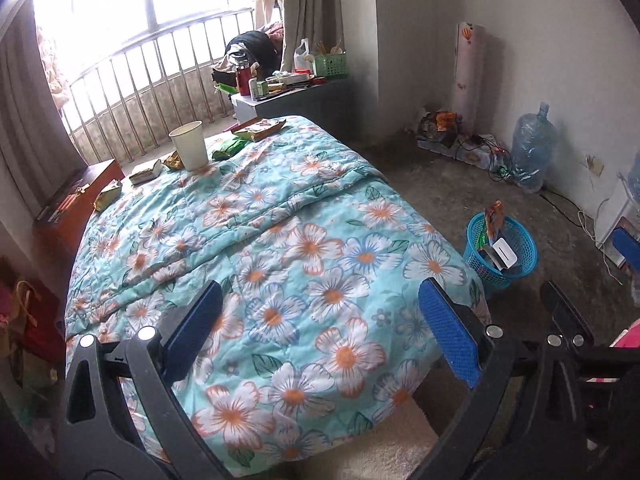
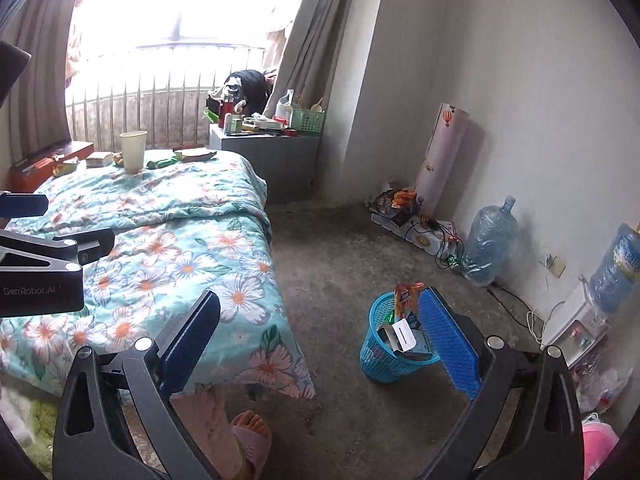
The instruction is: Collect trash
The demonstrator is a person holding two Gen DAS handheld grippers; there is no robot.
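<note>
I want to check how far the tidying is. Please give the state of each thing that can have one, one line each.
Left gripper: open, nothing between the fingers.
Right gripper: open, nothing between the fingers.
Paper cup: upright on the quilt.
Green wrapper: lying on the quilt beside the cup.
Blue basket: upright on the floor, trash already inside.
Water jug: upright by the wall.
Curtains: drawn open.

A lived-in home bedroom: a bed (image 1: pixel 280 240) wearing a floral quilt is filling the view, curtains (image 2: pixel 304 40) are hanging at a barred window at twelve o'clock, a cluttered bedside cabinet (image 1: pixel 296 96) is standing at one o'clock.
</note>
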